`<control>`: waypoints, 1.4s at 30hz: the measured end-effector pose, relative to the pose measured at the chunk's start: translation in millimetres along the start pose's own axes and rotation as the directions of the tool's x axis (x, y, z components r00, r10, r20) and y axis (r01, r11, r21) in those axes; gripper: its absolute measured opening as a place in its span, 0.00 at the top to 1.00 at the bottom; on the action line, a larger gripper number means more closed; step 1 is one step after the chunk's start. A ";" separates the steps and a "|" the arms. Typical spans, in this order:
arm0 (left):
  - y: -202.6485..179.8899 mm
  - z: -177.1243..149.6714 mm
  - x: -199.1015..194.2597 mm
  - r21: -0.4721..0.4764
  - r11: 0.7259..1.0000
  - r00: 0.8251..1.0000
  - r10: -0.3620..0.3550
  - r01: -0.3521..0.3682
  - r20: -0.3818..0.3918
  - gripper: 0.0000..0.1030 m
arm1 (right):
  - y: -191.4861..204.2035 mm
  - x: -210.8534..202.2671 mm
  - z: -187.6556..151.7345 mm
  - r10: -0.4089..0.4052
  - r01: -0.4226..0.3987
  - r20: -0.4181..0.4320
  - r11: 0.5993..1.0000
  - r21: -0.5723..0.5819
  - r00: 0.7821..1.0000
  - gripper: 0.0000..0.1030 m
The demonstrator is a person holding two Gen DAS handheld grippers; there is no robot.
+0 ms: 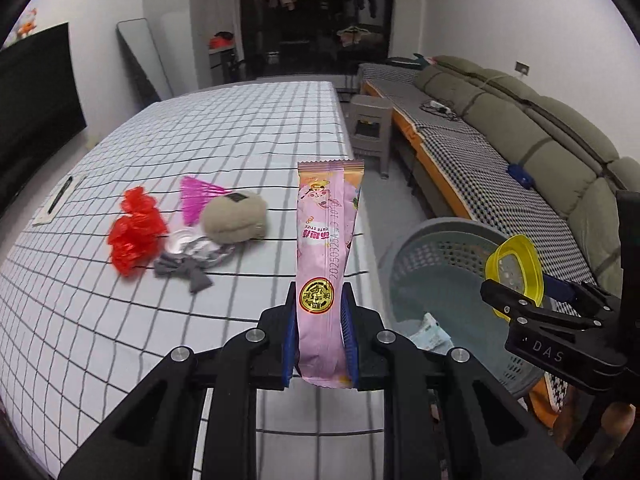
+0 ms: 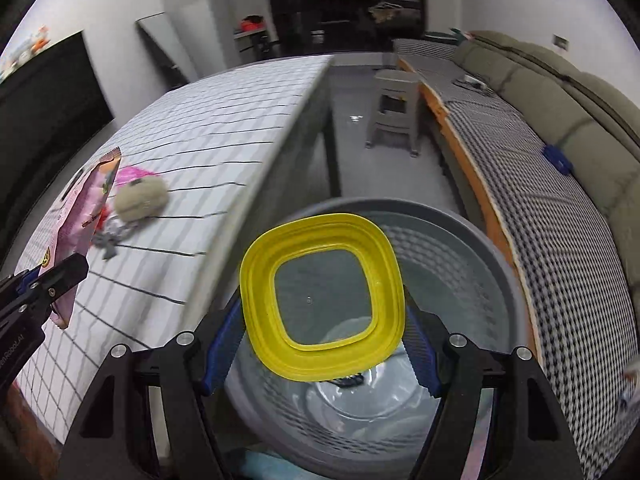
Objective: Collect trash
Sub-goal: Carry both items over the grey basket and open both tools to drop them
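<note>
Two tools, each pinching a piece of trash beside the checked table [image 1: 224, 128].

We see our left tool [image 1: 320, 320] pressed together on a pink snack wrapper [image 1: 326, 240], held upright over the table's right edge, while our right tool [image 2: 324, 344] stands spread around a yellow lid [image 2: 322, 300], gripped by its sides above the grey basket [image 2: 492, 280] on the floor to the right. Farther left on the table lie red plastic [image 1: 136, 228], a beige pouch [image 1: 234, 218] and a grey bow [image 1: 184, 270].
</note>
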State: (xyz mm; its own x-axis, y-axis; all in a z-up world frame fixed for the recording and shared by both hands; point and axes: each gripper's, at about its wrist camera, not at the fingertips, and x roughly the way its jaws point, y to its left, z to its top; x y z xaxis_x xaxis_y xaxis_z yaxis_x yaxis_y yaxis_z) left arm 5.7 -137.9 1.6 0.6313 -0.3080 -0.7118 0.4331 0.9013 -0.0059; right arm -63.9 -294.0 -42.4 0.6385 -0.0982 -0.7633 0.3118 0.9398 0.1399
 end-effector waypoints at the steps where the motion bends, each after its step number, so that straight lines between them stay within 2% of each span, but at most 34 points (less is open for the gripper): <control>1: -10.7 -0.1 3.8 0.018 0.999 1.000 -0.026 0.026 -0.007 0.80 | -9.4 -0.8 -2.1 -0.009 0.009 -0.003 1.000 0.018 1.000 0.33; 5: -49.5 -3.1 14.1 0.086 0.992 0.995 -0.090 0.093 -0.035 0.80 | -43.1 -2.5 -16.1 -0.045 0.047 -0.023 0.996 0.073 0.999 0.33; 9: -73.1 -6.4 26.8 0.131 0.984 0.991 -0.113 0.121 -0.070 0.80 | -63.8 -0.1 -26.3 -0.055 0.059 -0.038 0.993 0.101 0.998 0.33; 15: -89.4 -8.4 46.8 0.145 0.981 0.987 -0.114 0.131 -0.118 0.80 | -73.5 9.9 -27.8 -0.044 0.050 -0.061 0.994 0.098 0.997 0.33; 25: -100.8 -6.3 61.8 0.159 0.977 0.982 -0.118 0.142 -0.150 0.79 | -78.8 19.8 -21.1 -0.028 0.033 -0.060 0.995 0.093 0.998 0.32; 29: -101.6 -6.6 64.4 0.158 0.977 0.980 -0.116 0.142 -0.161 0.73 | -81.5 18.3 -19.8 -0.031 0.036 -0.046 0.994 0.099 0.998 0.31; 31: -102.0 -7.1 64.0 0.157 0.978 0.981 -0.111 0.136 -0.161 0.63 | -81.4 17.5 -19.5 -0.032 0.036 -0.042 0.995 0.095 0.999 0.29; 33: -102.7 -7.1 63.0 0.157 0.979 0.983 -0.106 0.130 -0.152 0.47 | -81.4 15.3 -19.3 -0.036 0.039 -0.031 0.995 0.094 0.999 0.25; 42: -99.7 -7.1 60.6 0.143 0.982 0.984 -0.104 0.124 -0.142 0.39 | -80.1 11.7 -20.0 -0.035 0.038 -0.028 0.994 0.102 0.999 0.25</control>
State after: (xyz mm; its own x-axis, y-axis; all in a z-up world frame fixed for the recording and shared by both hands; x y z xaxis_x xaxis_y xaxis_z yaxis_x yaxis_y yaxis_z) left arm -3.8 -244.2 -45.9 0.4849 -0.3534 -0.8000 0.5955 0.8033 0.0061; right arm -95.5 -363.9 -75.1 0.6068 -0.1221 -0.7854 0.4064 0.8969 0.1745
